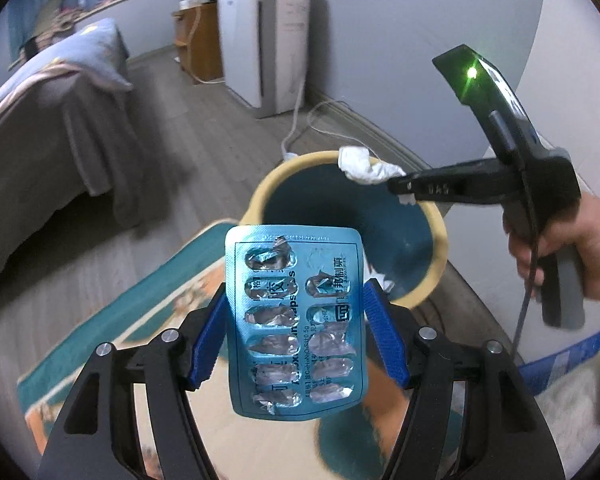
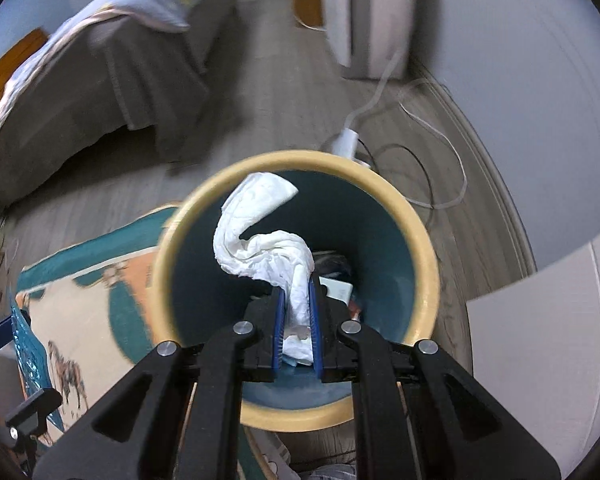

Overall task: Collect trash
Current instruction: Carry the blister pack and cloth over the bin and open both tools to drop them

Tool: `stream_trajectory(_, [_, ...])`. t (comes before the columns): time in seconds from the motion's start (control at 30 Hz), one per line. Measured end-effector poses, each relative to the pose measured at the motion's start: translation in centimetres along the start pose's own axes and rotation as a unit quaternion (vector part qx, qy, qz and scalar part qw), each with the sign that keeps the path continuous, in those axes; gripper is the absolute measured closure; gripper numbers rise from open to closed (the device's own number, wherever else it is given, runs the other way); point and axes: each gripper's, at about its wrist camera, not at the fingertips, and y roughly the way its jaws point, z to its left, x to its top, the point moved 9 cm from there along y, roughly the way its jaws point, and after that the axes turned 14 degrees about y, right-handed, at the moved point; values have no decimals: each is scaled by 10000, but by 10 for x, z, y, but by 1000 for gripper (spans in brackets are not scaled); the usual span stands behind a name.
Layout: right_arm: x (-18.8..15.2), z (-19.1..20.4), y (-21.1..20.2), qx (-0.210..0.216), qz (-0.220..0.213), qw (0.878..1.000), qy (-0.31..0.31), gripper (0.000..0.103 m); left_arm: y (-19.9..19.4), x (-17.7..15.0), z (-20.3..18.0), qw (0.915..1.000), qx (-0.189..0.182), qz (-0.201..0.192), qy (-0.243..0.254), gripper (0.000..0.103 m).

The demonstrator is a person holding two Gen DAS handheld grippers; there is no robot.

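Left wrist view: the left gripper clamps an empty blue foil pill blister pack between its blue pads, held upright near a round teal waste bin with a cream rim.

Right wrist view: the right gripper pinches a crumpled white tissue — directly above the bin's mouth.

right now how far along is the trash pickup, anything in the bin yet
Partly done: a few items already lie at the bottom of the bin, though they are too dim to identify. In hand: the right gripper holds a crumpled tissue above the bin's mouth, and the left gripper grips an emptied blister pack short of the rim. Left to do: drop both in.
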Motion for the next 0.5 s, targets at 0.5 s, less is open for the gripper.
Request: stream_trajectory(0.5, [2, -22, 9, 89, 76, 9991, 401, 57, 22, 46, 17, 9990, 379, -211, -110, 9])
